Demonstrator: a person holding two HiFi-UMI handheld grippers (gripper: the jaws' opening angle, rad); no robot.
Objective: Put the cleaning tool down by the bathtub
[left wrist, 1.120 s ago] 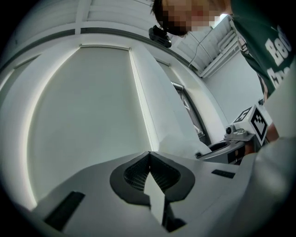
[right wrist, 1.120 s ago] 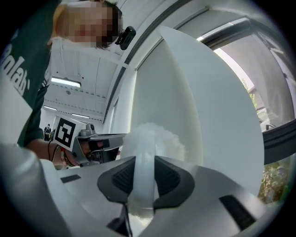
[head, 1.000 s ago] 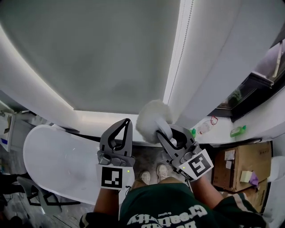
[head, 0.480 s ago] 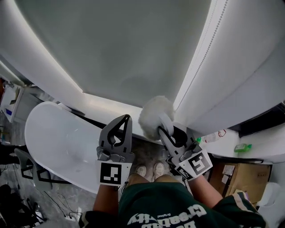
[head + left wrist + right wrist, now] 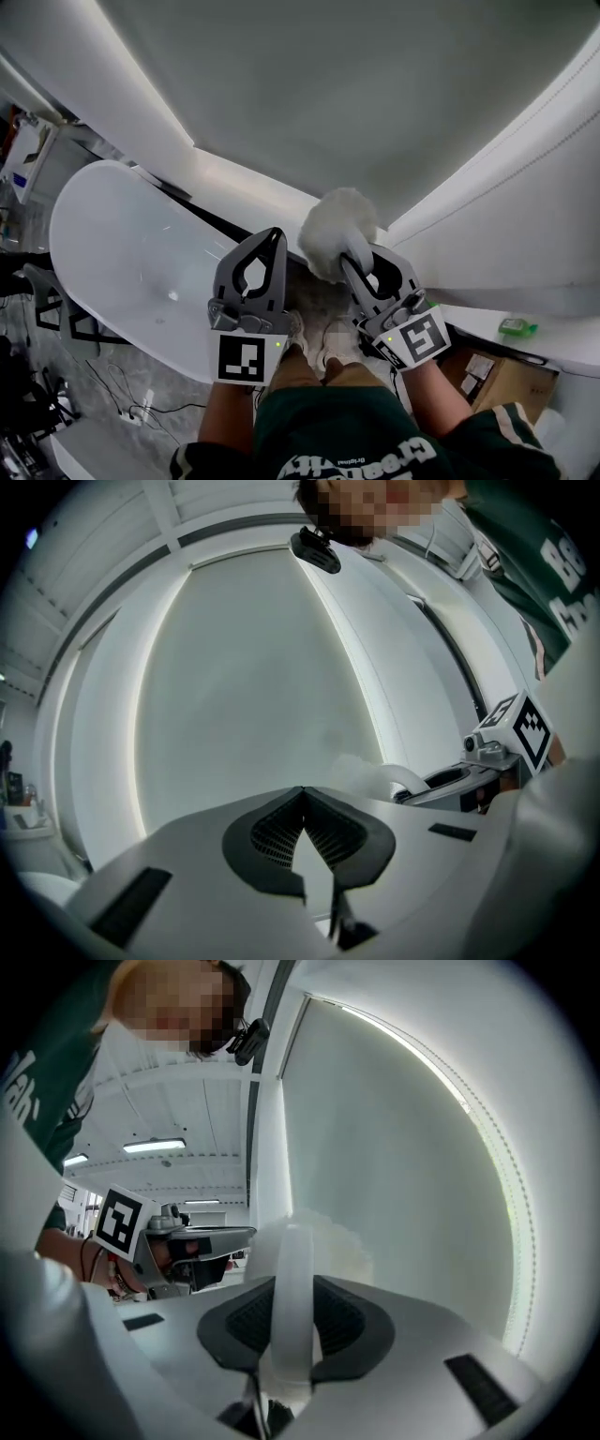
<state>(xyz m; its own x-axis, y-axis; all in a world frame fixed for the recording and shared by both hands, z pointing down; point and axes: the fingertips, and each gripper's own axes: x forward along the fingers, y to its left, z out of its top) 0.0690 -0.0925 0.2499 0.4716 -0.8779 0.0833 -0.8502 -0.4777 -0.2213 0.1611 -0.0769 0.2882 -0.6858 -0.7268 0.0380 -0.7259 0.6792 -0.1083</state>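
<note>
The right claw (image 5: 291,1286) is clenched on the white handle of the cleaning tool (image 5: 339,234), gripping it between both ribbed pads, so the tool's fluffy white head (image 5: 330,1241) sticks out past the tips. The tool is held in the air, just beyond the near end of the white bathtub (image 5: 112,253) and above the person's shoes (image 5: 323,345) on the floor. The left claw (image 5: 271,234) sits just beside it at about the same height, closed with its tips meeting and nothing between them. To the right, a green bottle (image 5: 517,326) lies on a white ledge above a cardboard box (image 5: 497,380).
</note>
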